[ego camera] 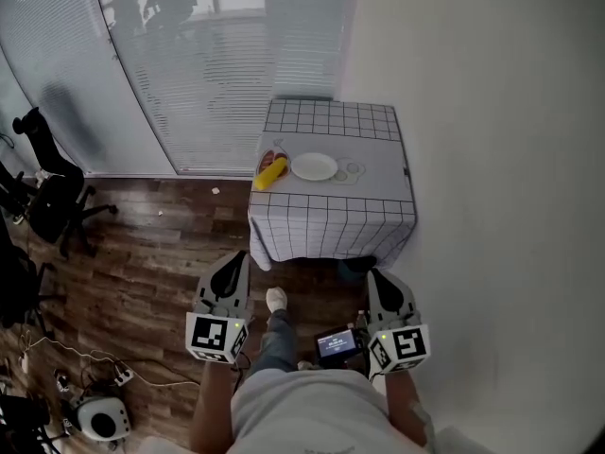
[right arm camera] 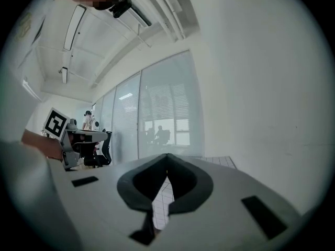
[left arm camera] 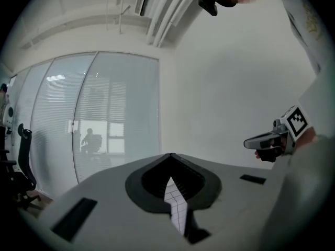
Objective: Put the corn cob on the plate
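Left tool (ego camera: 238, 261) and right tool (ego camera: 376, 277) both have jaws pressed together on nothing, well short of the small counter draped in white grid-checked cloth (ego camera: 331, 225). The yellow corn cob (ego camera: 271, 172) lies at that counter's left edge, just beside the round white plate (ego camera: 314, 166) near its middle. The approach seems in hand; next, reach the counter and spread one tool around the cob
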`<state>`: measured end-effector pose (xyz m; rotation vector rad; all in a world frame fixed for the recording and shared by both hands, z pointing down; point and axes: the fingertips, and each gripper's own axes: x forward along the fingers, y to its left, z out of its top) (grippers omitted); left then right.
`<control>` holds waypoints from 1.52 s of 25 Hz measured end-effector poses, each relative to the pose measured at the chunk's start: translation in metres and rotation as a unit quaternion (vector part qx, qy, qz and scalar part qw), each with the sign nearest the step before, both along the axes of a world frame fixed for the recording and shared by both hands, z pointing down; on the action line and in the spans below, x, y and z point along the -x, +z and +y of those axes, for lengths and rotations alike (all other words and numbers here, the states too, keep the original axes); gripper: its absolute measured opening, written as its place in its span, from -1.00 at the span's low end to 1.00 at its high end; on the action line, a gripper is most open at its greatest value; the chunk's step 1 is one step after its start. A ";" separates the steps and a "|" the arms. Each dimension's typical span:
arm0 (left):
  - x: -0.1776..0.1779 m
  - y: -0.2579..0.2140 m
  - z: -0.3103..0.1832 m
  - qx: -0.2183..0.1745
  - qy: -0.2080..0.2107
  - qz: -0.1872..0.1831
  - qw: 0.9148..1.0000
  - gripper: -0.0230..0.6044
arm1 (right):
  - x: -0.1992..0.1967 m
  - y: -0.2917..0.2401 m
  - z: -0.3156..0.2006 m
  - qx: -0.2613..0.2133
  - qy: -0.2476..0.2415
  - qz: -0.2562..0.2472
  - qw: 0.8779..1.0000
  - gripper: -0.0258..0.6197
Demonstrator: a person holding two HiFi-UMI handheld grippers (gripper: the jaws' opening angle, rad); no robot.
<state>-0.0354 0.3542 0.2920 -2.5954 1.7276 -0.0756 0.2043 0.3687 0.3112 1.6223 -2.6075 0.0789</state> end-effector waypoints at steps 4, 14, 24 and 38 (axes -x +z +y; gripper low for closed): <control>0.000 0.007 -0.045 0.004 0.006 -0.004 1.000 -0.90 | 0.004 0.002 -0.046 0.001 0.005 0.004 1.000 -0.90; 0.028 0.016 -0.183 0.021 0.018 -0.010 1.000 -0.90 | 0.029 0.013 -0.175 0.024 0.022 0.020 0.999 -0.90; 0.069 0.031 -0.293 0.036 0.025 -0.023 0.999 -0.90 | 0.073 0.022 -0.276 0.020 -0.024 0.050 0.998 -0.90; 0.061 0.053 -0.332 0.065 0.045 -0.033 0.996 -0.90 | 0.089 0.037 -0.328 0.046 -0.063 0.097 0.992 -0.90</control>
